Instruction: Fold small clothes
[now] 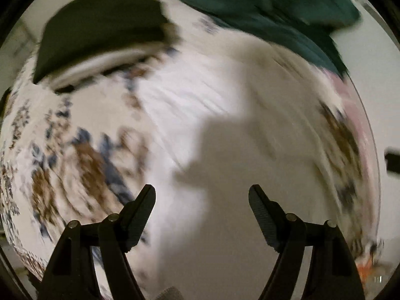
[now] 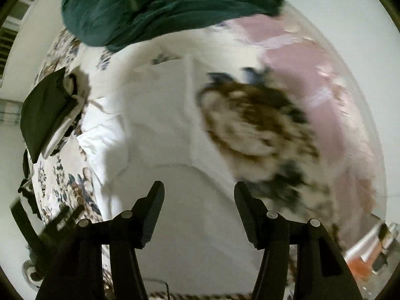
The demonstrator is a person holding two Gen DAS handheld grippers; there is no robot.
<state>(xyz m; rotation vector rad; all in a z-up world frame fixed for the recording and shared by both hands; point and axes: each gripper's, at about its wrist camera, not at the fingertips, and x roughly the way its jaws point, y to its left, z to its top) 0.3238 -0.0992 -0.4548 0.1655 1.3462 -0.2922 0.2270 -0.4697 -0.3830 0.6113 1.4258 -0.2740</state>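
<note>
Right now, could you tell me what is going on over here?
A person is folding small clothes on a flowered bedspread, a gripper in each hand. Both the left gripper and the right gripper are open and empty above a white garment lying flat. A dark folded piece sits to one side, and a green garment waits in a heap at the far edge.

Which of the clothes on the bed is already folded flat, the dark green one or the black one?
The black garment: it lies as a flat, straight-edged stack at the left of the floral bedsheet. The dark green garment is a crumpled heap at the top.
</note>
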